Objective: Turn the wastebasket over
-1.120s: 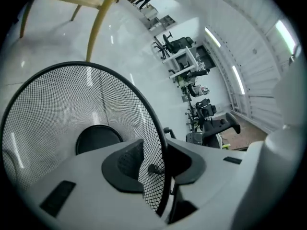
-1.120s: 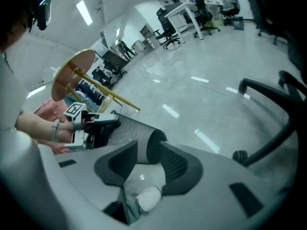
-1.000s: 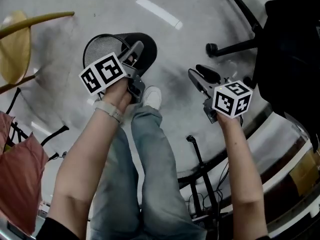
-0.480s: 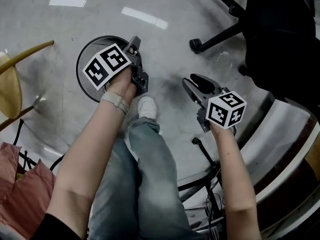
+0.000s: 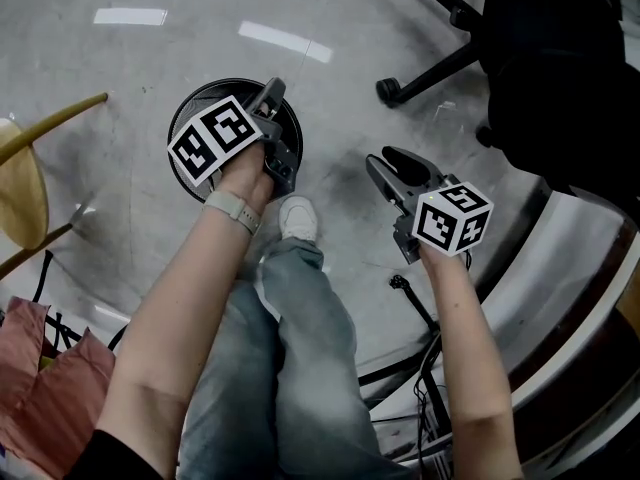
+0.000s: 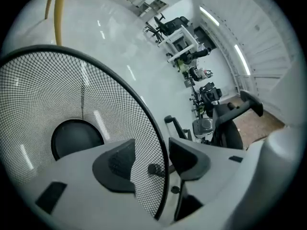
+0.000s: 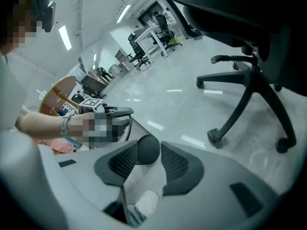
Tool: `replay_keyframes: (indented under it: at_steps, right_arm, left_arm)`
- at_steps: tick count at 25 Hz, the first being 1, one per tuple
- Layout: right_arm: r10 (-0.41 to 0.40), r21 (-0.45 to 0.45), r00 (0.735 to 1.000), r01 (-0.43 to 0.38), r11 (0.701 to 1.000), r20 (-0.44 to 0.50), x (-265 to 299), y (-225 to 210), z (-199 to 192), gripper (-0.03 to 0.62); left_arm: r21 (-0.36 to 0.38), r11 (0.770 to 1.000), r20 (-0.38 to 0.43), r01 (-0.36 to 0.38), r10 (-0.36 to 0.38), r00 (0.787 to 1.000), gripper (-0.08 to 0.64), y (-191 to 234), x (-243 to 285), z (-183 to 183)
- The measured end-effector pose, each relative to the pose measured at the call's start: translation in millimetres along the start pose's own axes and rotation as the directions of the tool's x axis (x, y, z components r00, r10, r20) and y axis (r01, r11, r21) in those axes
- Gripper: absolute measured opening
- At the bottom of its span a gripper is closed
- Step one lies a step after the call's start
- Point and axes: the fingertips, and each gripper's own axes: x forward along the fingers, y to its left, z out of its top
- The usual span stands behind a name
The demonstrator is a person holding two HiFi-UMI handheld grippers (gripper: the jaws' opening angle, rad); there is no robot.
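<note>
- On the floor [image 5: 330,118], wastebasket [image 6: 48,95] rim is being released as left gripper [image 6: 152,157] jaws are being opened.
- Right gripper [image 7: 147,162] is being held empty, jaws apart; turning seems finished.

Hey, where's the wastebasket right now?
In the head view the wastebasket stands on the floor at upper left, just ahead of the white shoe; its rim runs between the left gripper's jaws, which have just been opening.

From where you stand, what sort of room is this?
Probably an open office or lab: a wheeled office chair, rows of desks further off, and a mesh wastebasket on the polished floor.
</note>
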Motion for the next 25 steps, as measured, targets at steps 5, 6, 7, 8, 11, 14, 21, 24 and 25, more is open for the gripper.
replay_keyframes:
  at_steps: [5,6,7,8,11,14,21,24,25]
  right_arm:
    - [0.003,0.013,0.999,-0.004,1.0,0.052,-7.2,25.9,17.4,0.152]
    - [0.003,0.019,0.998,-0.004,1.0,0.065,-9.9,34.2,21.0,0.152]
    - [0.003,0.023,0.997,-0.004,1.0,0.08,-13.2,43.8,25.0,0.152]
    - [0.004,0.025,0.995,-0.007,1.0,0.098,-16.9,54.5,29.7,0.152]
    - [0.029,0.014,0.984,-0.032,0.999,0.174,-30.7,92.5,49.9,0.1]
    - [0.05,-0.013,0.967,-0.049,0.999,0.252,-45.5,133.0,75.0,0.032]
    - [0.085,-0.061,0.915,-0.066,0.996,0.394,-108.0,243.5,120.4,0.011]
    - [0.112,-0.111,0.888,-0.07,0.991,0.445,-139.1,290.0,145.2,0.011]
    - [0.122,-0.133,0.88,-0.068,0.989,0.459,-150.6,305.0,153.5,0.011]
  left_arm:
    - [-0.068,0.995,-0.041,0.077,-0.08,0.996,0.218,-12.4,-35.2,-3.1]
    - [-0.06,0.993,-0.056,0.098,-0.102,0.993,0.218,-17.4,-46.2,-5.1]
    - [-0.046,0.99,-0.072,0.13,-0.133,0.988,0.218,-24.3,-58.2,-6.9]
    - [-0.034,0.984,-0.09,0.177,-0.18,0.98,0.218,-34.1,-71.2,-8.2]
    - [-0.003,0.927,-0.131,0.375,-0.372,0.919,0.205,-76.1,-116.9,-7.0]
    - [0.116,0.862,-0.138,0.494,-0.479,0.867,0.083,-112.2,-168.0,9.4]
    - [0.347,0.69,-0.21,0.636,-0.603,0.769,0.014,-194.6,-297.8,38.9]
    - [0.478,0.603,-0.247,0.638,-0.605,0.757,0.014,-230.4,-347.2,50.4]
    - [0.508,0.579,-0.254,0.638,-0.607,0.753,0.014,-242.1,-363.6,53.7]
